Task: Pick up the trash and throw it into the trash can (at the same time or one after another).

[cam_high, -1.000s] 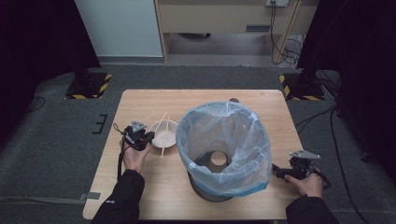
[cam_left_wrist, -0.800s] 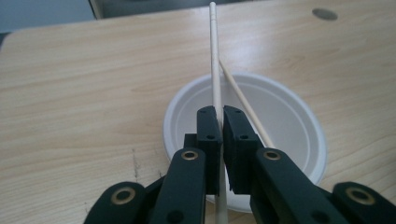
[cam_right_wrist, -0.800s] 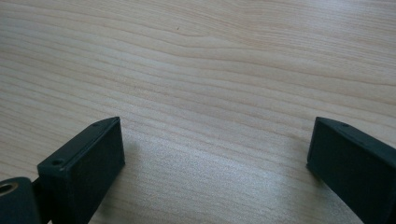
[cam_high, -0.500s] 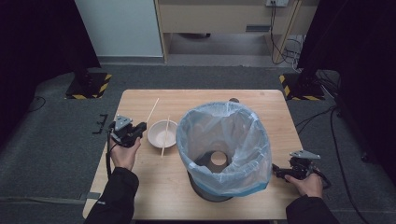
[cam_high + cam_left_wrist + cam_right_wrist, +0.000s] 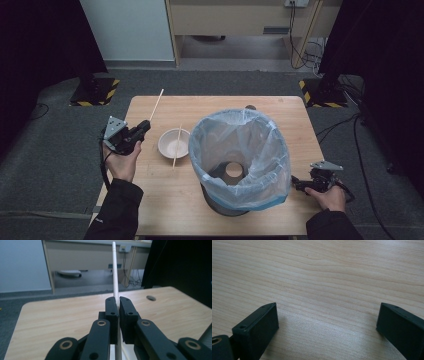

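Chopstick sat pinched near one end in the left hand-held gripper; it could pivot and slip. The right hand-held gripper gaped empty over the worktop.

Bowl lies left of bin on table.
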A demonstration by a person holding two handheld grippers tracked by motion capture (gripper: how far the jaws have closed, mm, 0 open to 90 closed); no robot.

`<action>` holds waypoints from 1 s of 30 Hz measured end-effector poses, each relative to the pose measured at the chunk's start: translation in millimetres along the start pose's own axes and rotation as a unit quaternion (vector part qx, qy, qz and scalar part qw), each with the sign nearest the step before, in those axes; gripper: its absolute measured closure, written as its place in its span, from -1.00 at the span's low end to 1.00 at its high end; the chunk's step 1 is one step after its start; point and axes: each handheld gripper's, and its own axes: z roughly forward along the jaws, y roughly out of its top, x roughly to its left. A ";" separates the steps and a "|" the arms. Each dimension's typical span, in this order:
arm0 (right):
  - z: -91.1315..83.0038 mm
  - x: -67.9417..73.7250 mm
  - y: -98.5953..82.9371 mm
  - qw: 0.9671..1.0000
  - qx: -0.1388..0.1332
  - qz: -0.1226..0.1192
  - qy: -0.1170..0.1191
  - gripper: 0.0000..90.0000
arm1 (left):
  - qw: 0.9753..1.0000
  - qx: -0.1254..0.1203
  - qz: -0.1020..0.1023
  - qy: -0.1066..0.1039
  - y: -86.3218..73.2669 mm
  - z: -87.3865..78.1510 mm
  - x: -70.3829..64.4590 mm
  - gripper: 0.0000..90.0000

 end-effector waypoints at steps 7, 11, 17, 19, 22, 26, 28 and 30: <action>0.0 0.0 0.0 1.000 0.000 0.000 0.000 -0.91 | 0.999 -0.037 0.008 -0.020 18.2 -14.8 -12.7 0.90; 0.0 0.0 0.0 1.000 0.000 0.000 0.000 -0.91 | 0.998 -0.058 0.014 -0.034 28.0 -23.0 -22.7 0.90; 0.0 0.0 0.0 1.000 0.000 0.000 0.000 -0.91 | 0.994 -0.089 0.027 -0.055 42.0 -35.9 -37.7 0.90; 0.0 0.0 0.0 1.000 0.000 0.000 0.000 -0.91 | 0.993 -0.100 0.034 -0.059 46.4 -40.5 -42.6 0.90; 0.0 0.0 0.0 1.000 0.000 0.000 0.000 -0.91 | 0.990 -0.112 0.037 -0.071 51.5 -45.8 -49.5 0.90; 0.0 0.0 0.0 1.000 0.000 0.000 0.000 -0.91 | 0.988 -0.127 0.043 -0.083 57.8 -53.5 -56.9 0.90; 0.0 0.0 0.0 1.000 0.000 0.000 0.000 -0.91 | 0.986 -0.135 0.047 -0.089 61.0 -57.3 -61.2 0.90; 0.0 0.0 0.0 1.000 0.000 0.000 0.000 -0.91 | 0.984 -0.140 0.051 -0.094 63.7 -60.4 -65.2 0.90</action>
